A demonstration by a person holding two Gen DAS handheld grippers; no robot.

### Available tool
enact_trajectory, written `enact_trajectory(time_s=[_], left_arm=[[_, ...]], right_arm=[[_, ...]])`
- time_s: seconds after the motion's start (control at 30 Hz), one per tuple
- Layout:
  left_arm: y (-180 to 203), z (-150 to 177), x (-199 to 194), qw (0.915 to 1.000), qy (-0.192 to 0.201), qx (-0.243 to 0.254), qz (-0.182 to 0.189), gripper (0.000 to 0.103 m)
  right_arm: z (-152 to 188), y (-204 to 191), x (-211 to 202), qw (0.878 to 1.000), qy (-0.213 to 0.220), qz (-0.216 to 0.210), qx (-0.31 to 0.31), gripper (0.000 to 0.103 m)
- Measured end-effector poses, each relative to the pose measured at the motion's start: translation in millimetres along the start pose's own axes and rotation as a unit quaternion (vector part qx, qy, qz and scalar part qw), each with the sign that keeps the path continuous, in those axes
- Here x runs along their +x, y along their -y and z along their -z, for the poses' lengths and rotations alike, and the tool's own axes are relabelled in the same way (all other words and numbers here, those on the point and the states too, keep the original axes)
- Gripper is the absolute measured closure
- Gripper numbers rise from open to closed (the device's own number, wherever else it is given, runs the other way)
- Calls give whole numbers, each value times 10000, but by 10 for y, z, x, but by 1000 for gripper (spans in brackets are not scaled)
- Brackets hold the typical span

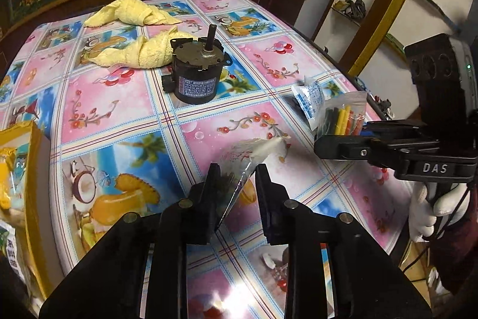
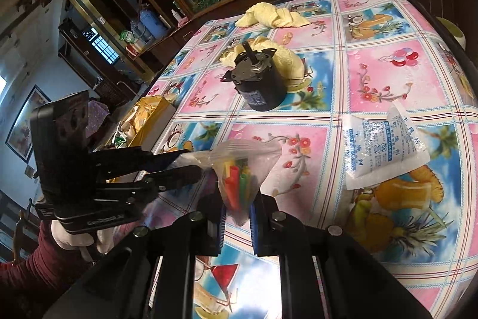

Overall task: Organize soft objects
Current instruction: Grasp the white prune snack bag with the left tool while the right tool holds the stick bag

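Now, left claw (image 1: 234,169): clamped on one corner of the clear bag (image 2: 239,166).
Right claw (image 2: 236,199): clamped on the bag's other end.
Bag: held between both claws above the desk (image 1: 119,115).
Towels (image 1: 134,11): lay behind the motor (image 1: 195,73).

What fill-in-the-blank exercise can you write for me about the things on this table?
1. The gripper that pinches the bag of coloured tubes is the ___ one.
2. The towels on the table are ___ in colour.
3. The black motor stands with its shaft pointing ___.
4. The white packet bears ___ printing.

Missing words: right; yellow; up; blue.
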State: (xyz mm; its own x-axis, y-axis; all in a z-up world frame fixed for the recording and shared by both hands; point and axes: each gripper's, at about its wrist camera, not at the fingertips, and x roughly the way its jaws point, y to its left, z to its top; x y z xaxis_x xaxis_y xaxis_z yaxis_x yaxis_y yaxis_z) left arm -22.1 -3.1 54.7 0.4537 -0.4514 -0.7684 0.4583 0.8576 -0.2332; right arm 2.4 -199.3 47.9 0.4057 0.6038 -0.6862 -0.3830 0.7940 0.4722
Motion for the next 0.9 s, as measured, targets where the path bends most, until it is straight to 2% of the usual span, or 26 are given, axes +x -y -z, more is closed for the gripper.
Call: enact_trajectory(time_s=[0.03, 0.1, 0.23, 0.3, 0.37, 0.43, 0.47, 0.53, 0.57, 0.63, 0.73, 0.77, 0.83, 0.9], left_arm=[[-5, 20, -49, 10000, 45, -37, 58, 89], [-12, 59, -133, 9998, 102, -81, 124, 89], [15, 130, -109, 9999, 11, 129, -39, 89], [18, 154, -101, 9998, 38, 184, 87, 88], [21, 175, -124, 9994, 60, 186, 294, 75], [42, 179, -128, 9994, 39, 238, 265, 32], [46, 176, -113, 9995, 44, 291, 105, 27], [15, 171, -58, 9992, 38, 386, -141, 27], [-16, 170, -17, 9992, -20, 380, -136, 27], [-39, 176, 116, 9987, -251, 431, -121, 27], [52, 228, 413, 9931, -706, 829, -443, 26], [114, 245, 459, 9899, -590, 1069, -726, 25], [124, 243, 501, 9910, -527, 1073, -603, 23], [122, 220, 514, 9915, -472, 966, -737, 26]], right_arm=[[7, -25, 6, 10000, -6, -5, -22, 91], [18, -64, 32, 10000, -21, -4, -51, 92], [26, -73, 124, 10000, -83, -42, 5, 91], [44, -82, 130, 10000, -77, -38, 28, 91], [63, -83, 117, 10000, -69, -38, 40, 91], [87, -76, 103, 10000, -79, -15, 35, 91], [97, -66, 101, 10000, -89, -4, 39, 91], [119, -31, 90, 9999, -92, 5, 80, 91], [134, -21, 78, 9999, -88, 3, 103, 91], [153, 15, 76, 9998, -97, -3, 162, 91], [170, 48, 84, 9997, -106, 10, 219, 90], [173, 57, 81, 9997, -103, 6, 236, 90], [178, 57, 71, 9996, -101, -11, 254, 90], [183, 40, 70, 9997, -109, -23, 236, 90]])
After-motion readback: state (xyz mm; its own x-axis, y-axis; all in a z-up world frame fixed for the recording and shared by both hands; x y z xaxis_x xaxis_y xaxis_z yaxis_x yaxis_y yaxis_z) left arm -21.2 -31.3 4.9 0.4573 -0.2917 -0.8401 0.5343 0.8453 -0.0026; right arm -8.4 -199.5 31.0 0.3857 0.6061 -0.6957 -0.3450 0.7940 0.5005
